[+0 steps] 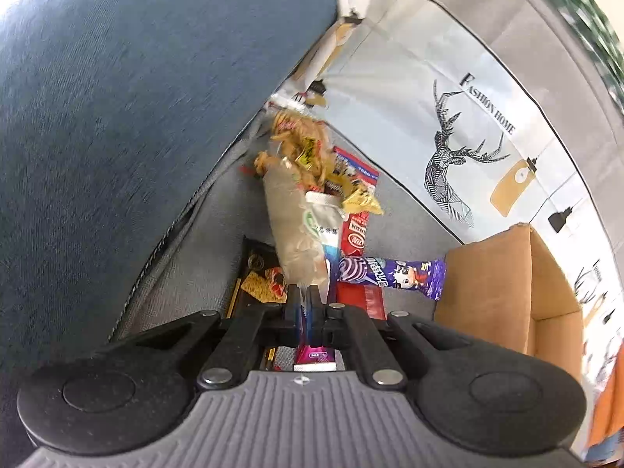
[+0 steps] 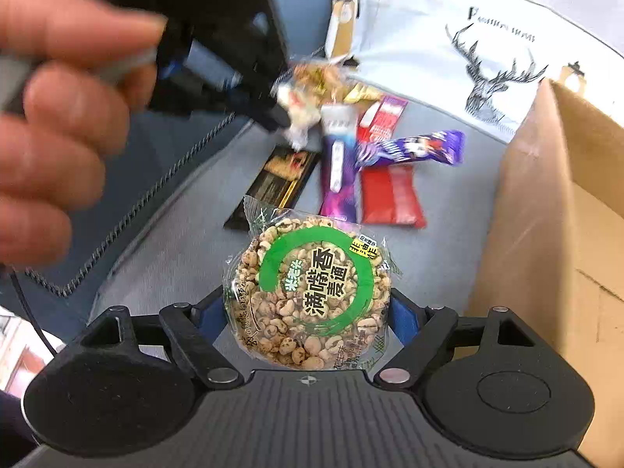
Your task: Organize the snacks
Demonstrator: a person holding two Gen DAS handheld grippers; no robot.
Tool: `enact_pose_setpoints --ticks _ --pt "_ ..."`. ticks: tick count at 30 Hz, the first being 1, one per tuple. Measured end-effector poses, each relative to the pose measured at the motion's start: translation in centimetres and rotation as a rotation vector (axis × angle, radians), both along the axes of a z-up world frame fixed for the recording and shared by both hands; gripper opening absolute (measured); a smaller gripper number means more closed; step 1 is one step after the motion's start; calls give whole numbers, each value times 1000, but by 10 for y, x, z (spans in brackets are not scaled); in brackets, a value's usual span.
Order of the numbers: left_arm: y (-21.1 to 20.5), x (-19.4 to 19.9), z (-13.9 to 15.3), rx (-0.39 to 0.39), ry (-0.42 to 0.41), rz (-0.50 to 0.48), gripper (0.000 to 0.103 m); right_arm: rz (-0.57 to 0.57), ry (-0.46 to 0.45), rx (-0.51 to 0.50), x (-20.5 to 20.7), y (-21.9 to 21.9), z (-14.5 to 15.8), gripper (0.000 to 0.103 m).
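Note:
My left gripper (image 1: 303,304) is shut on the end of a clear bag of small wrapped snacks (image 1: 296,195), which hangs forward over the pile. From the right wrist view the left gripper (image 2: 279,117) and its bag (image 2: 304,121) are blurred above the pile. My right gripper (image 2: 308,312) is shut on a round puffed-grain cake in a clear wrapper with a green ring (image 2: 312,292), held above the grey sofa seat. A purple lollipop-print pack (image 1: 390,275) (image 2: 413,148), red packs (image 2: 390,195) and a black cracker pack (image 2: 273,183) lie on the seat.
An open cardboard box (image 1: 507,292) (image 2: 546,214) stands on the seat at the right. A blue cushion (image 1: 136,97) fills the left. A white cushion printed with a deer (image 1: 448,117) lies behind the pile. The person's hand (image 2: 58,117) holds the left gripper.

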State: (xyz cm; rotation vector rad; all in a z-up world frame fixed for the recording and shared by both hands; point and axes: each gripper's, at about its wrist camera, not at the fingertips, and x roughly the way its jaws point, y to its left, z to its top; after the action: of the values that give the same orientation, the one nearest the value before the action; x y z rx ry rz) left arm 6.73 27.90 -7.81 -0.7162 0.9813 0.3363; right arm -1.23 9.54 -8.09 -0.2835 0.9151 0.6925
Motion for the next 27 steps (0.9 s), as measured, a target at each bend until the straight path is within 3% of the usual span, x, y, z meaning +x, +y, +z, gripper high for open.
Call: enact_pose_setpoints --ticks 2,6,11,16,19,23,25,27 --pt "10 -4 -5 -43 11 29 5 1 -2 -3 -1 -2 2 83" --pt "21 -4 -16 -55 47 78 27 1 12 -18 2 2 -2 83" --pt "24 -1 -29 -60 89 81 32 5 15 -4 3 3 0 84" --pt "25 0 -39 -57 92 107 63 -4 13 2 5 1 2 84" --pt "28 -7 -44 -76 110 151 72 -11 13 4 5 1 3 84" --pt "19 -2 -43 -4 174 116 74 -19 15 -7 2 2 2 84" --pt "9 4 -27 73 197 17 74 -26 15 -11 2 3 2 84" --pt "-4 7 -3 156 154 -91 79 -30 16 -13 3 2 2 84"
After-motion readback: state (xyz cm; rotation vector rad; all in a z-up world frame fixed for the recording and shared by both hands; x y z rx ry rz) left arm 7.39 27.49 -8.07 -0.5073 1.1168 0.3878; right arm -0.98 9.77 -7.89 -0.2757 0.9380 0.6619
